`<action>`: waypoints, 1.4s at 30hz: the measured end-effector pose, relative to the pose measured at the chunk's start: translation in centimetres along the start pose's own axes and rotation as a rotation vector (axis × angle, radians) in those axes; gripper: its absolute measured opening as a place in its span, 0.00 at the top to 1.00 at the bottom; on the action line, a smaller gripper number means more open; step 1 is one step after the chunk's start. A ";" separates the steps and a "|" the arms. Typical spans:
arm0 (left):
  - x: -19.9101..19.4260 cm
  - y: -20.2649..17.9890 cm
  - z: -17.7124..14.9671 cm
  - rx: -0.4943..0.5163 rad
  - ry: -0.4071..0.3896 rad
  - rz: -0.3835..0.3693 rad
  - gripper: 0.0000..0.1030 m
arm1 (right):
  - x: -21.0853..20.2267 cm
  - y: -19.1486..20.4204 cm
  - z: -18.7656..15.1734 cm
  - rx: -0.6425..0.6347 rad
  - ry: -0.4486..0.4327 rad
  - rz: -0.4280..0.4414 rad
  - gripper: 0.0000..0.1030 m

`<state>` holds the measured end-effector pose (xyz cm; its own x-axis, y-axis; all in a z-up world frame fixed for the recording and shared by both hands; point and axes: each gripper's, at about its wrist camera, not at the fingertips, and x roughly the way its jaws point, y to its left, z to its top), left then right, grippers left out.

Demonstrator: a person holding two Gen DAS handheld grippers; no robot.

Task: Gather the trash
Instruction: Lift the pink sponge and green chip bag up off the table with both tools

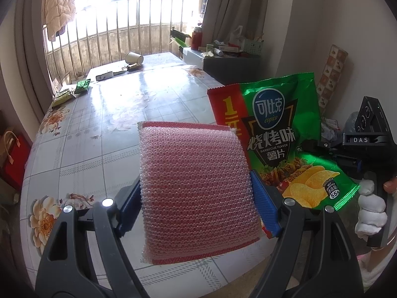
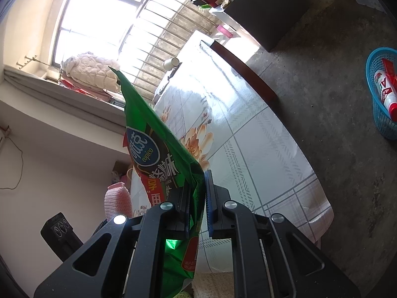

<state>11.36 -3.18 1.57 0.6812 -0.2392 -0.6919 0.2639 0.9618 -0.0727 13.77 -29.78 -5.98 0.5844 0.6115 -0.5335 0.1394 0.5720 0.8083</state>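
My left gripper [image 1: 196,181] is shut on a pink mesh sponge [image 1: 193,154], its blue pads pressing both side edges, held above the floral table [image 1: 99,129]. To its right hangs a green barbecue chip bag [image 1: 273,124], gripped at its lower edge by my right gripper, whose black body [image 1: 359,144] is held by a white-gloved hand [image 1: 369,206]. In the right wrist view my right gripper [image 2: 198,181] is shut on the chip bag [image 2: 153,144], which stands upright between the pads. The sponge [image 2: 116,198] shows at lower left.
A tipped paper cup [image 1: 134,58], a small box [image 1: 104,76] and green wrappers [image 1: 83,86] lie at the table's far end. A blue basket [image 2: 382,94] holding trash stands on the concrete floor right of the table. A cluttered cabinet [image 1: 223,59] stands beyond.
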 end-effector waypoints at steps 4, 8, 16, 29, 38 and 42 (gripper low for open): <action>0.0 -0.3 0.0 0.000 0.003 -0.004 0.26 | -0.1 0.0 0.0 0.001 -0.003 0.000 0.90; 0.0 -0.3 0.0 -0.001 0.001 -0.003 0.26 | -0.1 0.0 0.0 0.000 -0.002 0.000 0.90; 0.0 -0.3 0.0 0.000 0.001 -0.003 0.26 | -0.1 0.0 -0.1 -0.002 -0.002 0.002 0.90; -0.2 -0.4 0.0 -0.001 -0.001 -0.003 0.26 | -0.1 0.0 0.0 -0.002 -0.002 0.004 0.90; -0.2 -0.3 0.0 0.000 -0.001 -0.004 0.26 | -0.5 0.0 0.0 -0.004 -0.014 0.007 0.90; -0.5 -0.4 0.0 -0.007 -0.003 0.001 0.26 | -1.2 -0.1 -0.1 -0.005 -0.029 0.011 0.90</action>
<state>10.94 -3.47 1.96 0.6836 -0.2383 -0.6899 0.2584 0.9630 -0.0766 12.98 -30.51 -5.46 0.6090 0.6016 -0.5169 0.1288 0.5681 0.8128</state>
